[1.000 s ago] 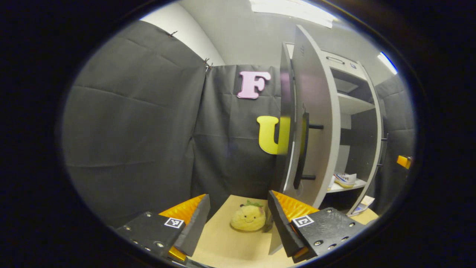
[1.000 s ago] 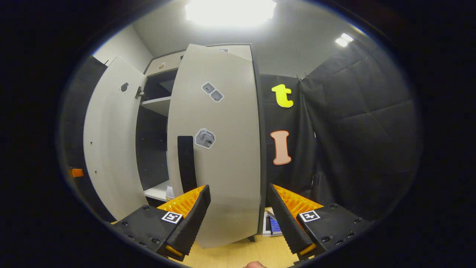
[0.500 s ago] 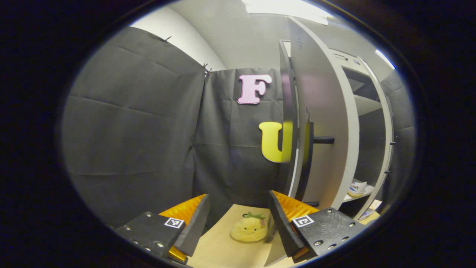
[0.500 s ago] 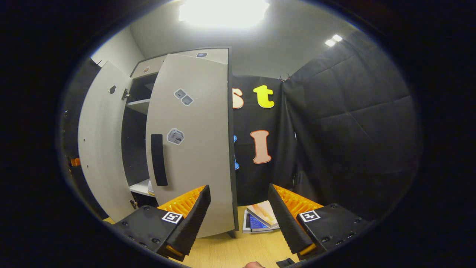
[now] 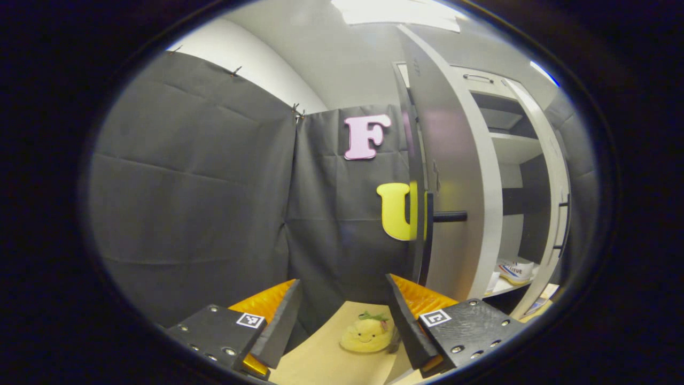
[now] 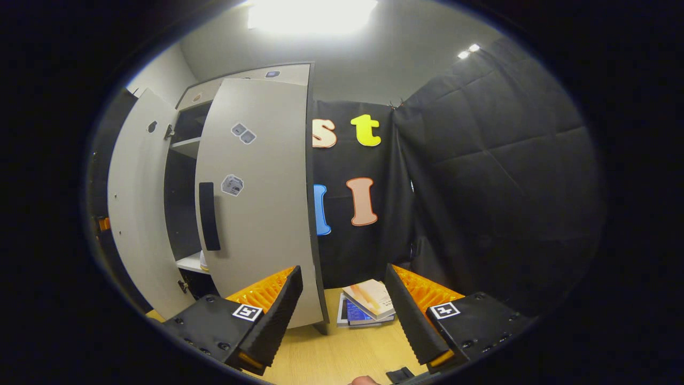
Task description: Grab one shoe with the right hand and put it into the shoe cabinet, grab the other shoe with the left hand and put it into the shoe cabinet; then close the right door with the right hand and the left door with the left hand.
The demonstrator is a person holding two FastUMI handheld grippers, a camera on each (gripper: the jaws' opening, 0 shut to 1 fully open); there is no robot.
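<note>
**Two doors ajar, both grippers empty**

Two grippers, both spread wide and holding nothing. Left gripper [image 5: 339, 321]: fingers apart over a tan floor; a yellow plush toy [image 5: 365, 335] lies on the floor just beyond the gap, a little toward the right finger.

Right gripper [image 6: 342, 315]: fingers apart over a wooden floor; a small stack of books [image 6: 368, 305] lies between and just past the fingertips.

Left door [image 5: 454, 176]: stands past the left gripper's right finger, seen nearly edge-on, long axis upright, its black bar handle [image 5: 427, 235] on the face turned away from the shelves. The left gripper is the nearer one to it.

Right door [image 6: 256, 203]: stands up and to the left of the right gripper, part-way open, outer face and black upright handle [image 6: 209, 215] turned toward the camera. The right gripper is the nearer one to it.

Cabinet [image 5: 513, 155]: open between the two doors, shelves showing. One shoe [image 5: 514, 270], white with printing, sits on the lower shelf; a second shoe cannot be told apart here.

Judgement: shoes appear stowed; the doors come next. Toy and books lie low by the door bottoms and could foul a low sweep.
</note>
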